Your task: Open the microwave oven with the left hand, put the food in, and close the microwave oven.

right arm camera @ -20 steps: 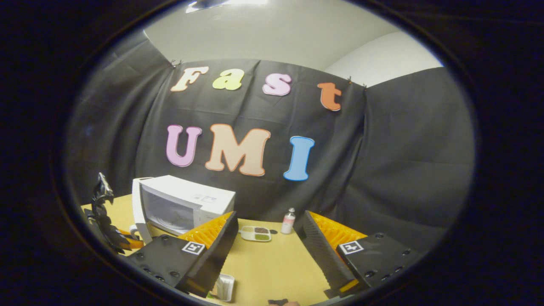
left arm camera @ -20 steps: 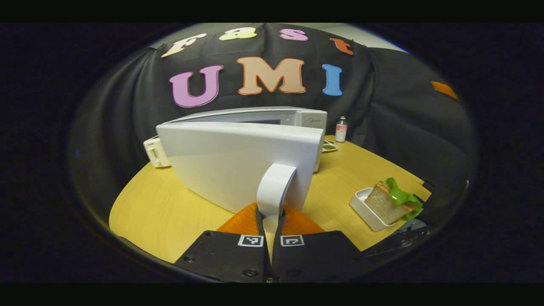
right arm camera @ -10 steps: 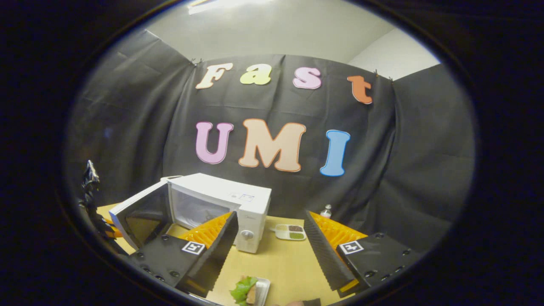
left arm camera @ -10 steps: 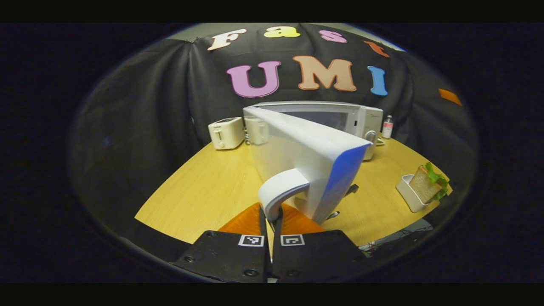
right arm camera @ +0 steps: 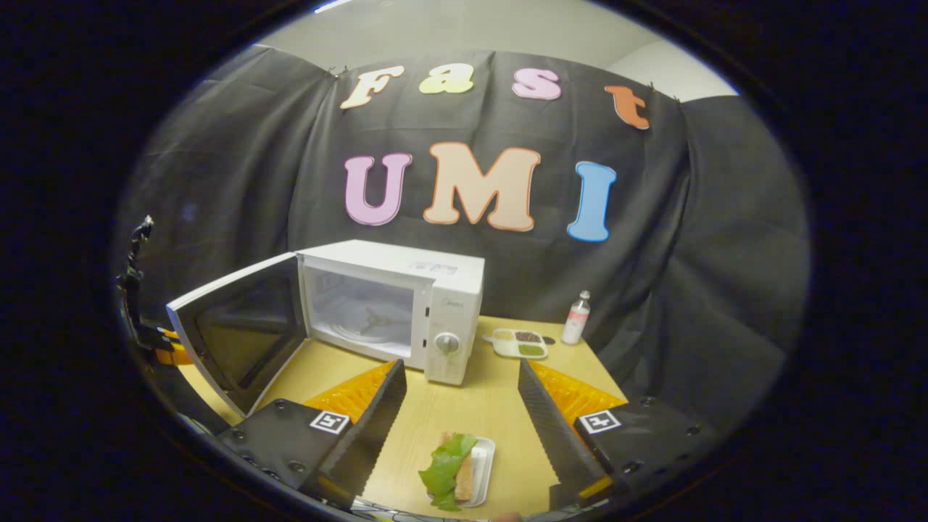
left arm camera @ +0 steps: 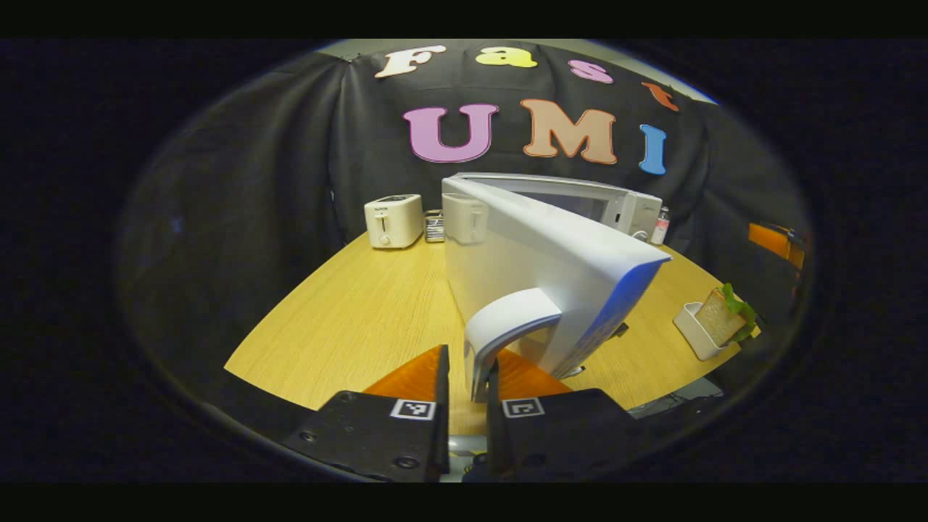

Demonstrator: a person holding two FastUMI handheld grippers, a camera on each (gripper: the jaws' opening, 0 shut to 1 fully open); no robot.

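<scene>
The left gripper [left arm camera: 467, 384], slightly parted, straddles the curved white door handle [left arm camera: 507, 322] of the open white microwave oven [right arm camera: 395, 308]. The right gripper [right arm camera: 460, 420] gapes above the sandwich in its white tray [right arm camera: 458, 470].

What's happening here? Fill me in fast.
A person works a gripper in each hand. The left gripper has its jaws slightly apart around the door handle of the microwave, whose door stands swung wide open. The right gripper hovers with jaws wide open over the sandwich in its white tray on the table. The food is not yet inside.
</scene>
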